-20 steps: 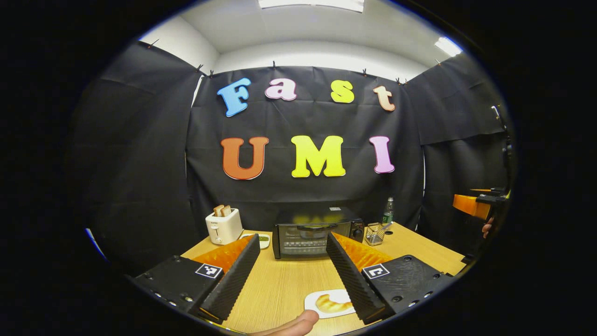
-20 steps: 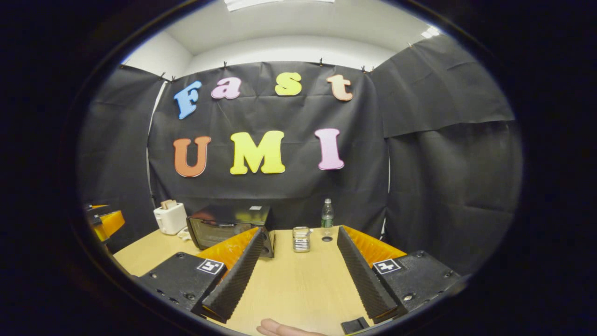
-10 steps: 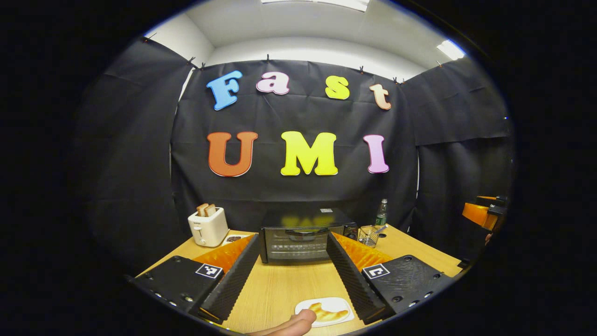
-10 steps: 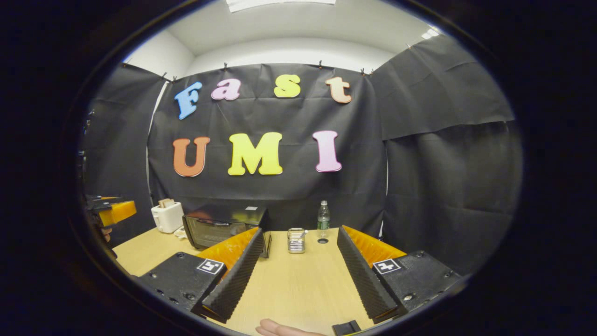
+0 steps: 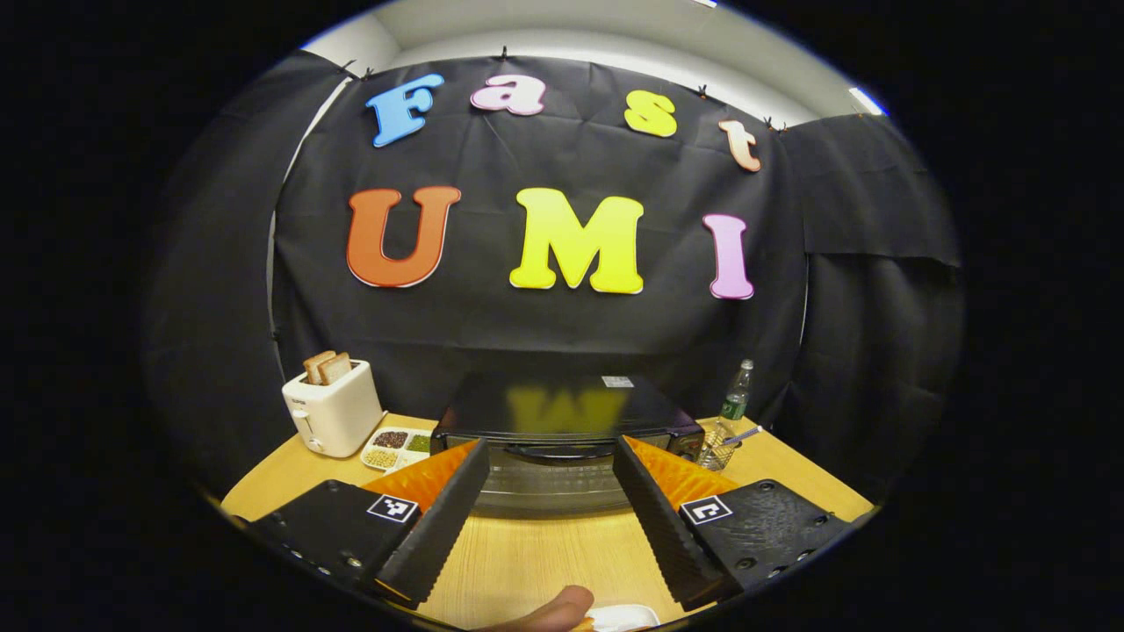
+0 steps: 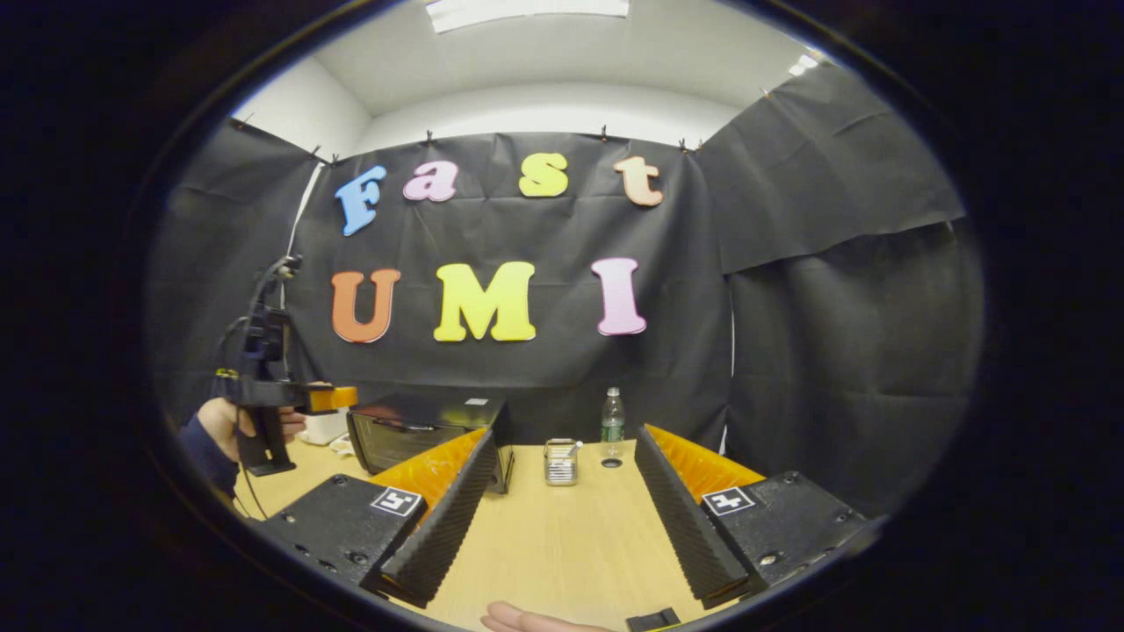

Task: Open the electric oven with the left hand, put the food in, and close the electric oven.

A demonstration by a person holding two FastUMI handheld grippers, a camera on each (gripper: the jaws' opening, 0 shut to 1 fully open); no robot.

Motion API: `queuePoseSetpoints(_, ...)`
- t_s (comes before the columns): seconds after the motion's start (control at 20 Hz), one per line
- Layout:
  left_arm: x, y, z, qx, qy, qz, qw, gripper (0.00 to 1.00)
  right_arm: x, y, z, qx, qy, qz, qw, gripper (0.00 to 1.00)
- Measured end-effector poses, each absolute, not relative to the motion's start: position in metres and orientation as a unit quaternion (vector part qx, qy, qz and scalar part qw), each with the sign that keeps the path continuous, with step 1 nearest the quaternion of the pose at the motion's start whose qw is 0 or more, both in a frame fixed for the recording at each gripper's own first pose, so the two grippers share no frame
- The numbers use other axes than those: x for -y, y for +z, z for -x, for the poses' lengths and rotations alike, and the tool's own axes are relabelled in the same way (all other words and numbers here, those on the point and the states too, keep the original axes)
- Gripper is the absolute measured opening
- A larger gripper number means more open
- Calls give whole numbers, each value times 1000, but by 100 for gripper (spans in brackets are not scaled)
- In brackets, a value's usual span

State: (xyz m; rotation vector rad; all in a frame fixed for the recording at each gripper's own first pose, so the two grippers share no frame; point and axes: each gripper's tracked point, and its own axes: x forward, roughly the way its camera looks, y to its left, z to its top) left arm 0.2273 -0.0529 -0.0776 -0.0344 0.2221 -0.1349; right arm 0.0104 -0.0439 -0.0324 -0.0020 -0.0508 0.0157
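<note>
The black electric oven (image 5: 562,405) stands at the back of the wooden table, its glass door closed. My left gripper (image 5: 551,445) is open and close in front of that door, the handle (image 5: 562,453) showing between its fingertips; whether it touches I cannot tell. A sliver of the white food plate (image 5: 622,617) shows at the bottom edge beside a fingertip (image 5: 549,613). In the right gripper view a hand holds the left gripper (image 6: 327,398) at the oven (image 6: 421,432) front. My right gripper (image 6: 563,434) is open and holds nothing, over the table right of the oven.
A white toaster (image 5: 332,411) with two bread slices and a divided dish (image 5: 397,446) stand left of the oven. A wire basket (image 6: 560,462) and a water bottle (image 6: 612,418) stand to its right. A small black object (image 6: 652,621) lies near the front edge.
My left gripper has moved forward to the oven, which now looms large between its fingers; the plate has slid almost out of view. The right gripper has barely moved.
</note>
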Motion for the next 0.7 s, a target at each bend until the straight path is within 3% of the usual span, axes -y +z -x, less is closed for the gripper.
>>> queuePoseSetpoints(0.4, 73, -116, -313, -144, -61, 11, 988, 93, 44, -67, -23, 16, -19, 64, 998, 100)
queuePoseSetpoints(0.7, 89, -152, -328, -195, -50, -26, 979, 93, 47, -81, -32, 1, -34, 75, 997, 100)
